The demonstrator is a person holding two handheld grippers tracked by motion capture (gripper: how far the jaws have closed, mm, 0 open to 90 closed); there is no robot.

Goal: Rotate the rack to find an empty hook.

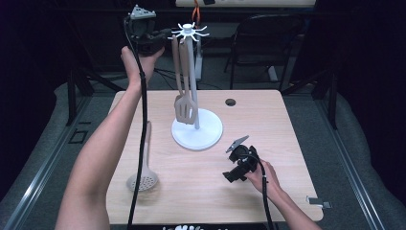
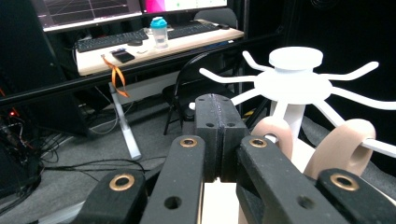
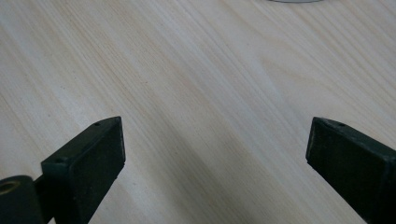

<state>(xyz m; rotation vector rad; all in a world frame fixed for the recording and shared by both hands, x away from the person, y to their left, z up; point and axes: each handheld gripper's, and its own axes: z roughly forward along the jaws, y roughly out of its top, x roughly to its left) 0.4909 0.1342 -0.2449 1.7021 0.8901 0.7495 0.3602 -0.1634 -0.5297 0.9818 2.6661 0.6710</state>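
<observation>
A white utensil stand (image 1: 197,130) rises from the middle of the wooden table, with a crown of hooks (image 1: 190,32) at its top. Two beige utensils hang from it, the nearer one a slotted spatula (image 1: 185,108). My left gripper (image 1: 167,34) is raised just left of the crown, shut with nothing in it. In the left gripper view its pads (image 2: 219,135) press together, the hooks (image 2: 294,81) and two beige handle loops (image 2: 343,145) just to their right. A beige skimmer (image 1: 142,180) lies flat at the table's left. My right gripper (image 1: 229,163) rests low over the table, open and empty (image 3: 215,144).
The table has a cable hole (image 1: 230,102) behind the stand and a small metal clip (image 1: 318,201) at its front right corner. A folding chair (image 1: 265,43) stands behind the table. Farther back a desk (image 2: 159,46) carries keyboards and a bottle.
</observation>
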